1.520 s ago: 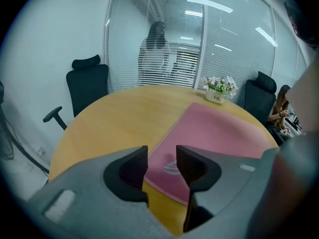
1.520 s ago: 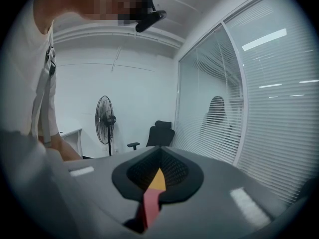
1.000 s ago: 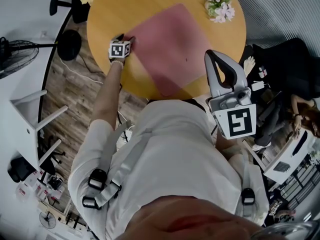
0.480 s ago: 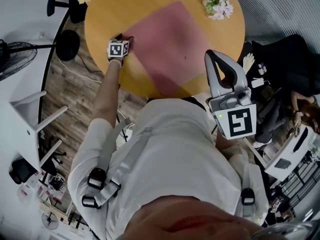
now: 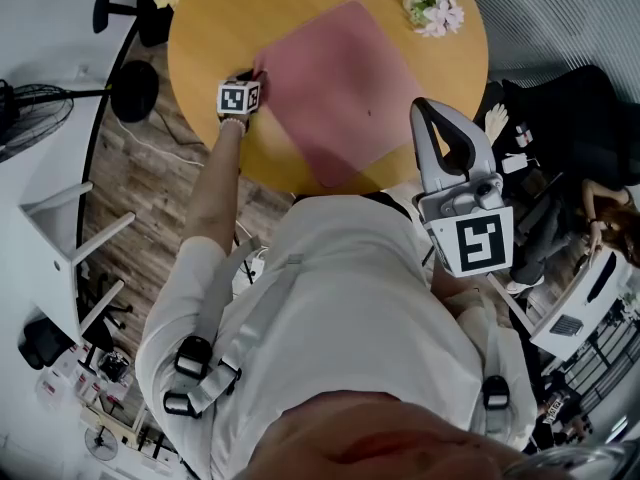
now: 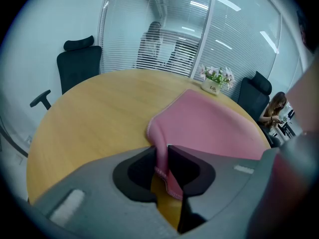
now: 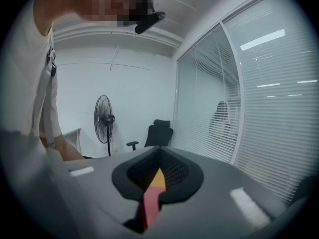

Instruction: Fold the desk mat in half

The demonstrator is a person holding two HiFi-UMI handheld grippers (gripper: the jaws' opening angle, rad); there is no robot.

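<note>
Pink, soft-surfaced rectangular desk mat (image 5: 340,88) with a stitched edge: one item, lying unfolded on a round yellow wooden table (image 5: 215,28). It sits cornerwise to the person, one corner near the table rim just in front of their white-shirted torso (image 5: 340,298). Most of the sheet lies flat. The corner at the person's left is raised off the wood.

Left gripper (image 5: 253,75), grey, with a marker cube: at the table's left side, pointing downward at that raised corner. In the left gripper view the corner of the mat (image 6: 214,128) stands up and hangs between the two dark pads (image 6: 182,166). The jaws have just been closing and now pinch the fabric from both sides (image 6: 164,153). The bare tabletop (image 6: 99,113) shows beyond and below.

Right gripper (image 5: 424,110), grey, with a marker cube: held off the table beside the person's right side, well apart from the mat's surface. In the right gripper view its jaws (image 7: 158,163) are brought together with nothing between them. Only a thin slit remains, showing a sliver of yellow and pink beneath.

Small pot of pink and white flowers (image 5: 432,8): on the far right of the table, just beyond the mat, not touching it.

Black office chair (image 6: 79,66): behind the table, against the glass wall.

Standing floor fan (image 7: 103,116): by the white wall.
</note>
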